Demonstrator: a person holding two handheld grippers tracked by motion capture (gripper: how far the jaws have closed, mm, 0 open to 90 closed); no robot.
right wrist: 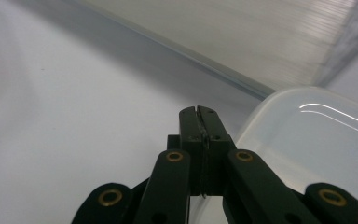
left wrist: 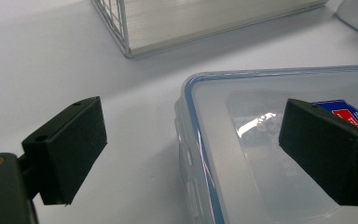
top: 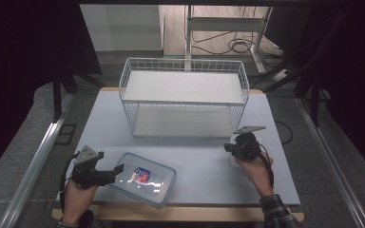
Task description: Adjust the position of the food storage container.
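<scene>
Jaws of the left hand-held gripper point(left wrist: 193, 154) gape wide, we see, straddling the rim of a clear lidded box point(top: 144, 178) on the surface point(top: 199, 161). Right hand-held gripper point(right wrist: 199, 114) is pinched closed, empty, beside a translucent tub point(right wrist: 317, 140) near the wire basket point(top: 183, 97).

Table point(top: 190, 161) lit evenly from above; surroundings left dark. Soft shadow cast under wire basket point(top: 183, 95). Small glare seen on container lid point(left wrist: 279, 154). Near jaws blurred in right gripper view; high view slightly grainy.
</scene>
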